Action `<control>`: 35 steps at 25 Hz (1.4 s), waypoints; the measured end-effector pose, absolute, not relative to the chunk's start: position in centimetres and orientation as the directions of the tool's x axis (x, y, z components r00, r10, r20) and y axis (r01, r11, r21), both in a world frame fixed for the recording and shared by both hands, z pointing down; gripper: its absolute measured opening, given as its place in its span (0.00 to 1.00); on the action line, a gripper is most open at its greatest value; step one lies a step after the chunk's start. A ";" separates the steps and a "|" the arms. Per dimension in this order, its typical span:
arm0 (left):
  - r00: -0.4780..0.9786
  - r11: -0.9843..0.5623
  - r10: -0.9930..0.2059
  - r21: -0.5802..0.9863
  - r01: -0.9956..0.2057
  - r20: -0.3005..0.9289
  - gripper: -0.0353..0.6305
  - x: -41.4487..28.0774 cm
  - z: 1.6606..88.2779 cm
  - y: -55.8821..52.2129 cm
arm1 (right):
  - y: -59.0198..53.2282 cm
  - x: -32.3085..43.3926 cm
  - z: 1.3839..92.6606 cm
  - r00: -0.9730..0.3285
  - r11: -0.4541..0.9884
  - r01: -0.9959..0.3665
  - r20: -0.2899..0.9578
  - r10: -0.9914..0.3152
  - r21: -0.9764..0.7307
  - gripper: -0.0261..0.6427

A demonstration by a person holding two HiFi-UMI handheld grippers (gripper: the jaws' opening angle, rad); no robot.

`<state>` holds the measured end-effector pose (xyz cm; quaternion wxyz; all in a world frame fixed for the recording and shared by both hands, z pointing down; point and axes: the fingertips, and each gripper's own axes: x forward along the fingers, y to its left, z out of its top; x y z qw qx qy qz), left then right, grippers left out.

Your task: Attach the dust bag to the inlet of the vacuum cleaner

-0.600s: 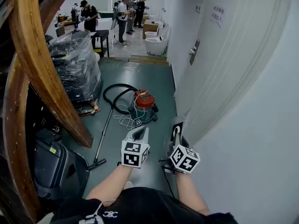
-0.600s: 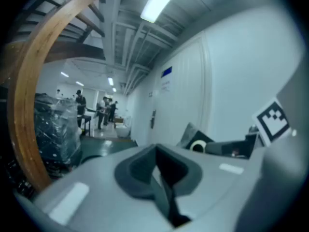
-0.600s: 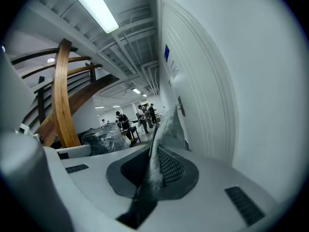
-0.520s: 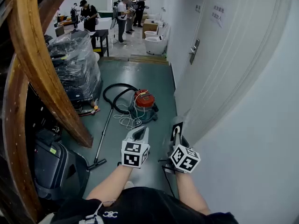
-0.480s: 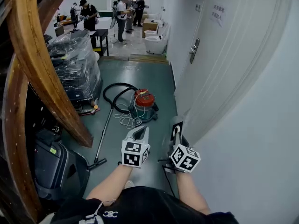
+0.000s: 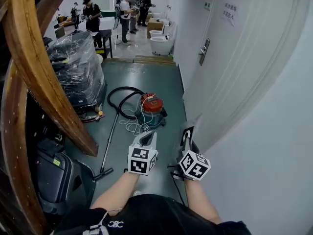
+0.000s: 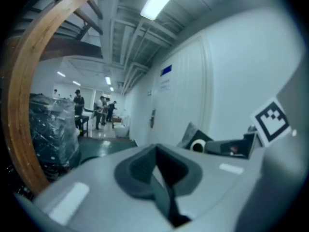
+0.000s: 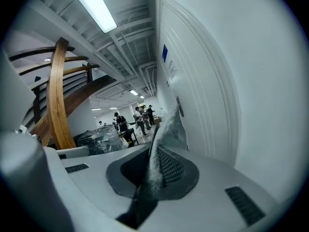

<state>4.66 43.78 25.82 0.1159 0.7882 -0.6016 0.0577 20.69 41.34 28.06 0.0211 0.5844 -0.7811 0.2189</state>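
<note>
Low in the middle of the head view, the left tongs (image 6: 146,139) and the right tongs (image 6: 186,144) are held side by side above the green floor (image 6: 146,80), both pointing toward the top of the frame. The left tongs are fully closed, their jaws pressed together with nothing between them. The right tongs are clamped on the dust bag (image 8: 170,129). In the right gripper view it is a grey, felt-like sheet standing up out of the jaws. In the head view the bag shows just above those tongs, close to the white wall (image 6: 264,146) at the frame's right.

The vacuum cleaner (image 6: 150,109), a drum with a red top, stands on the floor at the centre of the frame, well apart from the bag. Its black hose (image 6: 117,98) loops to its upper left, a white cord (image 6: 132,127) lies heaped at its lower left, and the wand (image 6: 108,143) runs toward the lower left. A plastic-wrapped stack (image 6: 78,70) sits at the upper left beside a curved wooden beam (image 6: 41,77).
</note>
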 end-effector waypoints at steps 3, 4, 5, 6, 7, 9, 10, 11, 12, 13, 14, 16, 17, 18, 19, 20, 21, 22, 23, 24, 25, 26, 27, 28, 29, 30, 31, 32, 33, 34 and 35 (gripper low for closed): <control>0.271 -0.249 -0.936 0.123 -0.961 0.223 0.05 3.4 25.7 43.1 | 40.7 19.6 27.9 -0.300 0.220 -0.934 0.284 -0.910 -0.282 0.07; 0.272 -0.249 -0.937 0.128 -0.960 0.221 0.05 3.0 25.7 42.9 | 40.5 19.2 27.9 -0.295 0.220 -0.937 0.282 -0.913 -0.271 0.07; 0.274 -0.249 -0.937 0.134 -0.959 0.219 0.05 2.5 25.8 42.6 | 40.2 18.8 27.9 -0.291 0.219 -0.940 0.280 -0.915 -0.262 0.07; 0.275 -0.250 -0.937 0.136 -0.959 0.217 0.05 2.1 25.9 42.3 | 40.0 18.4 27.9 -0.287 0.217 -0.942 0.278 -0.916 -0.257 0.07; 0.276 -0.251 -0.936 0.138 -0.958 0.216 0.05 1.6 26.0 42.1 | 39.6 18.0 28.0 -0.284 0.215 -0.943 0.279 -0.917 -0.253 0.07; 0.278 -0.252 -0.936 0.140 -0.957 0.214 0.05 0.4 26.1 41.5 | 39.0 17.0 28.1 -0.279 0.210 -0.945 0.285 -0.917 -0.251 0.07; 0.279 -0.253 -0.937 0.142 -0.957 0.213 0.05 -0.2 26.1 41.2 | 38.7 16.4 28.3 -0.277 0.206 -0.945 0.290 -0.916 -0.253 0.07; 0.279 -0.252 -0.937 0.144 -0.957 0.211 0.05 -0.8 26.1 41.0 | 38.4 15.9 28.3 -0.276 0.203 -0.945 0.295 -0.915 -0.255 0.07; 0.279 -0.252 -0.937 0.147 -0.956 0.210 0.05 -1.4 26.0 40.7 | 38.1 15.4 28.4 -0.275 0.201 -0.945 0.298 -0.914 -0.256 0.07; 0.280 -0.253 -0.937 0.149 -0.956 0.209 0.05 -1.9 26.0 40.5 | 37.9 15.0 28.3 -0.277 0.203 -0.945 0.299 -0.913 -0.257 0.07; 0.282 -0.254 -0.937 0.151 -0.955 0.208 0.05 -2.4 25.9 40.4 | 37.6 14.5 28.2 -0.280 0.206 -0.944 0.297 -0.913 -0.259 0.07; 0.290 -0.260 -0.934 0.159 -0.953 0.210 0.05 -3.0 26.1 40.3 | 37.3 13.8 28.0 -0.285 0.211 -0.942 0.286 -0.915 -0.263 0.07; 0.294 -0.263 -0.932 0.163 -0.951 0.211 0.05 -3.3 26.3 40.2 | 37.1 13.4 27.9 -0.285 0.212 -0.941 0.281 -0.917 -0.263 0.07; 0.299 -0.267 -0.930 0.167 -0.949 0.213 0.05 -3.5 26.5 40.1 | 36.9 13.0 27.8 -0.284 0.213 -0.942 0.276 -0.918 -0.261 0.07; 0.305 -0.272 -0.928 0.169 -0.947 0.214 0.05 -3.6 26.6 40.0 | 36.7 12.7 27.7 -0.282 0.213 -0.942 0.272 -0.920 -0.258 0.07; 0.310 -0.278 -0.926 0.169 -0.946 0.214 0.05 -3.8 26.7 40.0 | 36.5 12.4 27.7 -0.281 0.213 -0.943 0.269 -0.921 -0.255 0.07; 0.315 -0.283 -0.925 0.168 -0.944 0.213 0.05 -3.9 26.7 40.0 | 36.4 12.2 27.6 -0.279 0.212 -0.944 0.268 -0.922 -0.253 0.07; 0.318 -0.287 -0.924 0.165 -0.944 0.212 0.05 -4.1 26.8 40.0 | 36.3 12.1 27.6 -0.276 0.209 -0.945 0.269 -0.923 -0.252 0.07; 0.319 -0.288 -0.924 0.164 -0.944 0.213 0.05 -4.2 26.9 40.0 | 36.1 12.1 27.7 -0.273 0.205 -0.945 0.272 -0.923 -0.253 0.07; 0.317 -0.285 -0.924 0.166 -0.944 0.216 0.05 -4.5 27.1 39.9 | 35.9 12.1 27.8 -0.271 0.202 -0.946 0.275 -0.922 -0.254 0.07; 0.314 -0.280 -0.924 0.171 -0.945 0.220 0.05 -4.8 27.3 39.7 | 35.6 12.2 27.9 -0.270 0.199 -0.946 0.279 -0.922 -0.257 0.07; 0.309 -0.274 -0.924 0.174 -0.946 0.225 0.05 -5.2 27.5 39.6 | 35.3 12.1 28.1 -0.270 0.198 -0.945 0.281 -0.921 -0.260 0.07; 0.305 -0.269 -0.925 0.175 -0.947 0.229 0.05 -5.5 27.7 39.4 | 35.0 12.1 28.3 -0.270 0.197 -0.945 0.283 -0.920 -0.262 0.07; 0.299 -0.263 -0.926 0.174 -0.949 0.232 0.05 -5.9 27.9 39.2 | 34.7 12.1 28.5 -0.271 0.196 -0.944 0.286 -0.919 -0.264 0.07; 0.292 -0.256 -0.927 0.172 -0.951 0.234 0.05 -6.2 28.1 39.0 | 34.3 12.0 28.7 -0.271 0.196 -0.944 0.288 -0.918 -0.266 0.07; 0.285 -0.249 -0.929 0.171 -0.953 0.235 0.05 -6.6 28.2 38.7 | 33.9 11.9 29.0 -0.272 0.195 -0.943 0.289 -0.918 -0.268 0.07; 0.278 -0.242 -0.931 0.171 -0.955 0.235 0.05 -7.1 28.3 38.3 | 33.3 11.8 29.1 -0.274 0.196 -0.942 0.289 -0.917 -0.272 0.07; 0.272 -0.236 -0.933 0.171 -0.957 0.235 0.05 -7.4 28.3 37.8 | 32.5 11.6 29.3 -0.276 0.197 -0.941 0.287 -0.917 -0.276 0.07; 0.266 -0.231 -0.935 0.167 -0.959 0.234 0.05 -7.8 28.3 37.3 | 31.7 11.4 29.3 -0.278 0.199 -0.940 0.284 -0.918 -0.278 0.07; 0.260 -0.226 -0.937 0.160 -0.961 0.233 0.05 -8.1 28.4 36.6 | 30.7 11.2 29.4 -0.279 0.200 -0.939 0.280 -0.918 -0.280 0.07; 0.252 -0.221 -0.940 0.152 -0.963 0.230 0.05 -8.4 28.4 35.8 | 29.6 11.1 29.5 -0.281 0.202 -0.938 0.276 -0.919 -0.281 0.07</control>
